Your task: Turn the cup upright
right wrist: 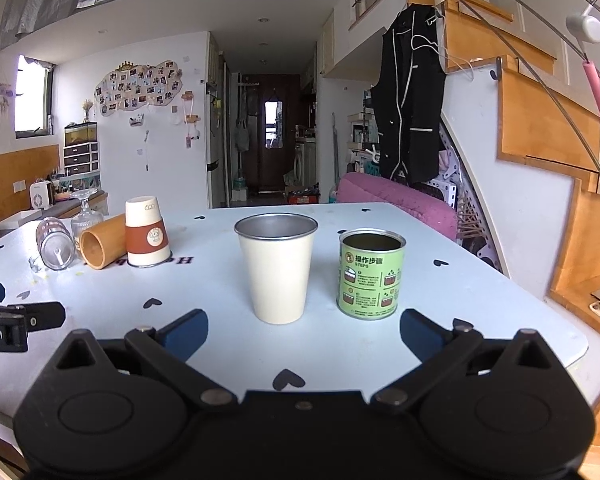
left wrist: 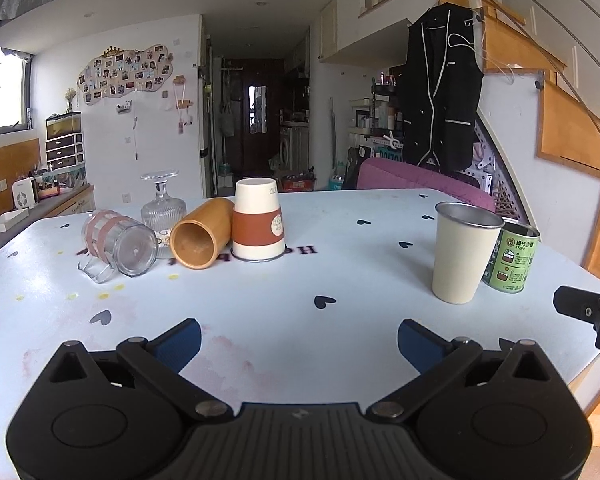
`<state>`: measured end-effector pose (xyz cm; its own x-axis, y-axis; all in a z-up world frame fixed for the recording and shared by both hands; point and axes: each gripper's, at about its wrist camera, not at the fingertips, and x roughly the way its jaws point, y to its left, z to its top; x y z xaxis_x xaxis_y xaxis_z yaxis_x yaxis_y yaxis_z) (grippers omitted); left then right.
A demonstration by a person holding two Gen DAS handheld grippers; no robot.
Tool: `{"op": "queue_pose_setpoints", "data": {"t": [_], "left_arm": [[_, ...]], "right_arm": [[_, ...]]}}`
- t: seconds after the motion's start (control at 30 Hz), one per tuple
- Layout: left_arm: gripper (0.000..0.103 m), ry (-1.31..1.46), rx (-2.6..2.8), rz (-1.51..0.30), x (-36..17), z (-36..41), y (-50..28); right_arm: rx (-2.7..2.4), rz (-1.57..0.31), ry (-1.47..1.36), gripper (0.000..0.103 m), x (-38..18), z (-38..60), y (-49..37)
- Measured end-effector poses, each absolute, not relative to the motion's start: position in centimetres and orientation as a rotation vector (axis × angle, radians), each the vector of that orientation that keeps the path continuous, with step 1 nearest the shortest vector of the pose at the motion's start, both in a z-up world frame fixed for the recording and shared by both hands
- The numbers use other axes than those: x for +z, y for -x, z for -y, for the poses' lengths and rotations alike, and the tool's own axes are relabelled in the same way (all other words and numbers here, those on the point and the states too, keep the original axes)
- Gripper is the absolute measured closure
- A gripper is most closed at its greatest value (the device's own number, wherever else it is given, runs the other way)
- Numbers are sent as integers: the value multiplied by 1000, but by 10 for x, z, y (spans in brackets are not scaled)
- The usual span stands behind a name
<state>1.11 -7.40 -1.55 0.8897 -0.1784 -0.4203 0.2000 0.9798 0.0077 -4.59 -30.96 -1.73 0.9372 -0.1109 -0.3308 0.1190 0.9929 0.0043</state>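
Cream cup (right wrist: 276,268) stands upright, mouth up; both tongs (left wrist: 299,346) (right wrist: 304,336) spread apart.

Right gripper (right wrist: 303,334) fingers spread wide, cream metal cup (right wrist: 276,267) upright at 12 o'clock, green can (right wrist: 371,274) at 1 o'clock, inverted paper cup (right wrist: 147,233) at 10 o'clock, white table (right wrist: 480,300).

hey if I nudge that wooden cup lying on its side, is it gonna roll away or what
Probably. The wooden cup lies on its round side, so a sideways push would likely roll it. The upside-down paper cup appears to touch it on one side and the glass mug lies close on the other, which may stop it. It looks rigid, so a claw squeeze shouldn't deform it.
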Motion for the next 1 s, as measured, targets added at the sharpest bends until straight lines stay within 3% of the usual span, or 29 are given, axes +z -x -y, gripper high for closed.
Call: {"op": "queue_pose_setpoints", "data": {"t": [1.0], "left_arm": [[0, -49, -198, -432, -15, 74, -11]], "right_arm": [[-110, -341, -8, 0, -17, 306, 46]]}}
